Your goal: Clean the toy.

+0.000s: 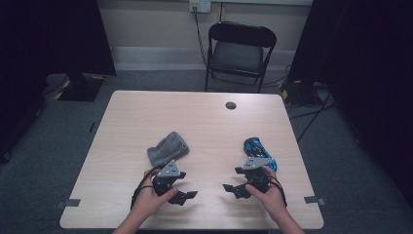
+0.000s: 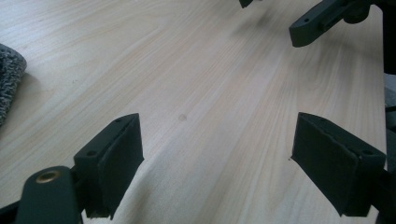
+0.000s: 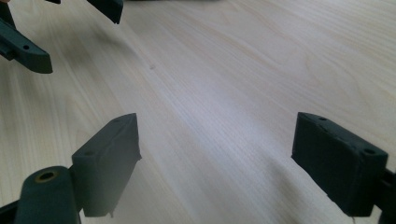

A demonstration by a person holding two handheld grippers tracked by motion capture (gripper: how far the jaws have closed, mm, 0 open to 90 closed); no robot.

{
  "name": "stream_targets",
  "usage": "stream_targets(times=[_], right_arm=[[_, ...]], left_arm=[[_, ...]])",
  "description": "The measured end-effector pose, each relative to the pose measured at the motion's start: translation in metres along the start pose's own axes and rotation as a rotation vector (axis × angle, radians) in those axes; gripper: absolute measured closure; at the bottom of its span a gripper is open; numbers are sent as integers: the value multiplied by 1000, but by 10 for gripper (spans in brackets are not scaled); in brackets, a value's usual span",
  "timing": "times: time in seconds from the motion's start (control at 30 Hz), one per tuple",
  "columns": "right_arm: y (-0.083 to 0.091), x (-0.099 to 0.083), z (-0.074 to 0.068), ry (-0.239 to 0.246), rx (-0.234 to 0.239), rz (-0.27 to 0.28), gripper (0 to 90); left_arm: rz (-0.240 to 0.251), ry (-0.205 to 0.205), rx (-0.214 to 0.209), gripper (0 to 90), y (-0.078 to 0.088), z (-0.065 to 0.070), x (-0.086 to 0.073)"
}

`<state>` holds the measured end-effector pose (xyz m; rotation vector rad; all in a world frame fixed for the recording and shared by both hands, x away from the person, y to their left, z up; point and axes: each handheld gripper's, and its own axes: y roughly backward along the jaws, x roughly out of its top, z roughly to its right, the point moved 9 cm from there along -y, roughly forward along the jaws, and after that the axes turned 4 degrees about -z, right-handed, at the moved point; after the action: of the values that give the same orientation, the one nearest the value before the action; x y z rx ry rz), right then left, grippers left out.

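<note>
Both wide open over bare table (image 1: 204,122): left gripper (image 1: 187,197), right gripper (image 1: 233,188), nothing held. Grey cloth (image 1: 167,148) just past the left one. Blue toy car (image 1: 259,150) beside the right, caught from high view.

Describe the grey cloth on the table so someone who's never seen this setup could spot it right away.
Start at the light wooden table and find the left hand-held gripper near its front edge. Just beyond that gripper lies the grey cloth, a soft crumpled bundle. It is the dull, fuzzy item, unlike the shiny blue and black object lying over by the right hand-held gripper.
</note>
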<state>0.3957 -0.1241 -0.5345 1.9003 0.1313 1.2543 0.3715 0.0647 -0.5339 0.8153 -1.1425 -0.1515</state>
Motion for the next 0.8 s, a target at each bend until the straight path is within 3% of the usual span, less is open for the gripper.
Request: stream_targets(times=[0.57, 0.8], right_arm=[[0, -21, -4, 38, -16, -38, 146], [-3, -27, -6, 62, -22, -54, 146]], left_arm=[[-44, -26, 5, 160, -5, 4, -11], [-62, -59, 9, 160, -8, 6, -16]])
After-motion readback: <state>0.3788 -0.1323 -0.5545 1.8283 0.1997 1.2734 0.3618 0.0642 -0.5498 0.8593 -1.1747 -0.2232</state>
